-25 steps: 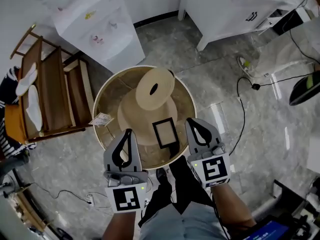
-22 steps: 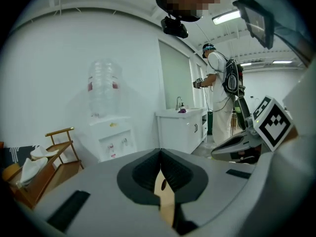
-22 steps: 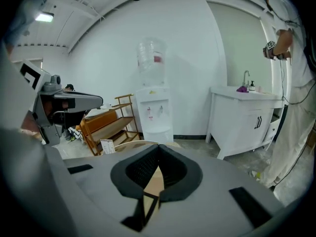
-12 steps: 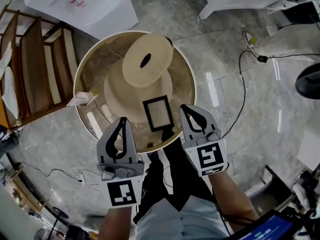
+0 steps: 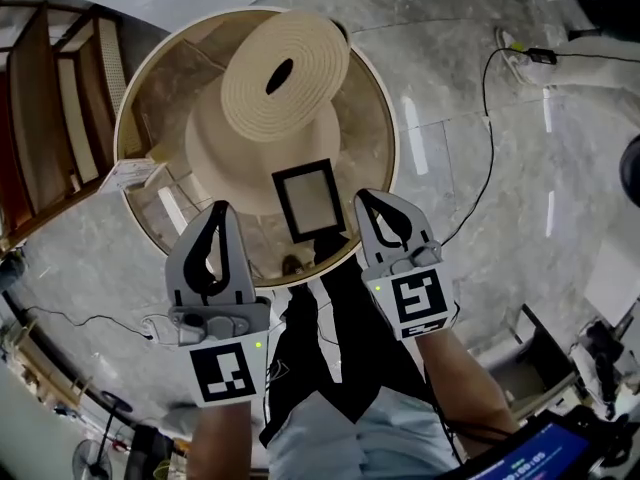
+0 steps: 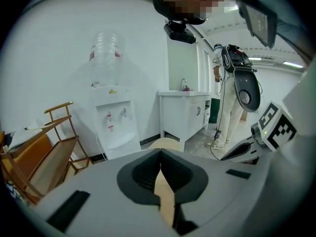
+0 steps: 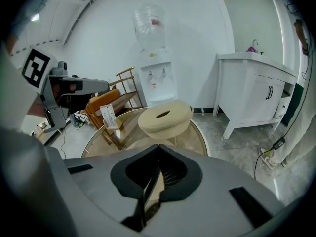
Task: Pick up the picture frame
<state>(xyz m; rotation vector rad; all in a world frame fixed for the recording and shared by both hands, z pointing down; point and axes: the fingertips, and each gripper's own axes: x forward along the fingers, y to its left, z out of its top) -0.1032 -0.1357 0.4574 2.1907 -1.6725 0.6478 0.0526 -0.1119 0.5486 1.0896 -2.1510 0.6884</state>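
Observation:
The picture frame [image 5: 310, 200], black-edged with a pale grey middle, stands on the round glass table [image 5: 384, 138] near its front rim. My right gripper [image 5: 366, 198] is just right of the frame, apart from it, jaws shut and empty; its own view shows the tips [image 7: 158, 147] meeting. My left gripper [image 5: 219, 211] hovers over the table's front left, well left of the frame, also shut with nothing in it, tips [image 6: 159, 152] together. A dark thin strip shows low in the slot between the right jaws; I cannot tell what it is.
A beige ribbed disc with a slot [image 5: 285, 73] sits on a wide beige base behind the frame. A small card [image 5: 130, 175] stands at the table's left. A wooden rack [image 5: 50, 118] is left, a floor cable [image 5: 480, 148] right, a water dispenser [image 6: 116, 122] and a white cabinet [image 7: 256, 93] beyond.
The head view has swung so the table and frame sit higher and larger in it. Both grippers have stayed shut and kept either side of the frame.

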